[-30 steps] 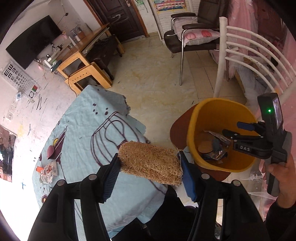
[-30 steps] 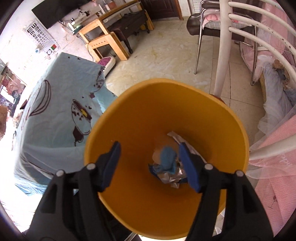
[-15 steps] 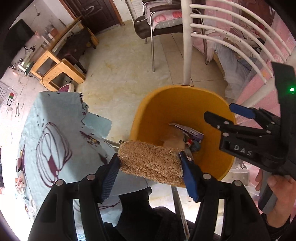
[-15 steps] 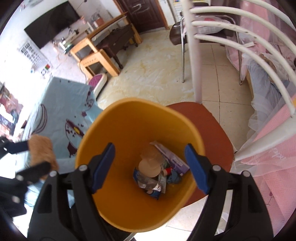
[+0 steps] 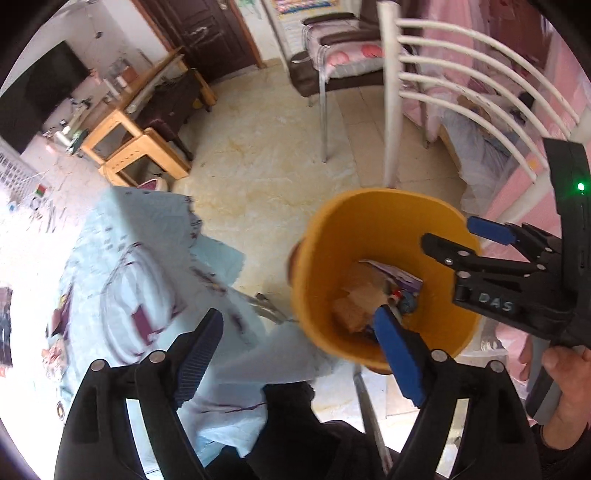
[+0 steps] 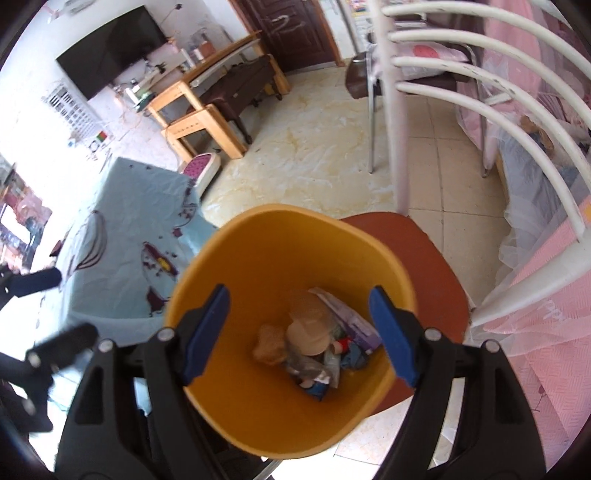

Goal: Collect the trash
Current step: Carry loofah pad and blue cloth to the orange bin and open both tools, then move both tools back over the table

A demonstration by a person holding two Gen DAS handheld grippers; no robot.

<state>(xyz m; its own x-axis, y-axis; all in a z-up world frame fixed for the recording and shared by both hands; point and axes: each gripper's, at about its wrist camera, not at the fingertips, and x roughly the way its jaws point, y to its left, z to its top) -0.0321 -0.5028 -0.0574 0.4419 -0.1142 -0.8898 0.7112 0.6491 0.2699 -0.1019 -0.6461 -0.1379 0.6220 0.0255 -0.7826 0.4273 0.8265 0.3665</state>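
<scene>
Your left hand-held gripper (image 5: 299, 350) has just been opening, nothing between its jaws; right hand-held gripper (image 6: 299, 332) gapes empty. Bin (image 6: 258, 258) trash (image 6: 314, 347) blurred, at 12 o'clock.

Floor (image 6: 317, 147): pale cream tile with marbled yellow veining, brightly lit. Dark brown door (image 6: 295, 33) in the far wall. Left of the door, a light wooden desk (image 6: 207, 88) with a dark bench beneath it; beyond the desk, a black wall-mounted television (image 6: 110, 48) on a white wall. Right of the door, a dark chair with a floral cushion (image 5: 343, 59). A white curved-rail frame (image 6: 480, 85) stands nearer, pink bedding (image 6: 546, 295) behind it. Light blue patterned cloth (image 6: 122, 240) covers a table in the left foreground.
</scene>
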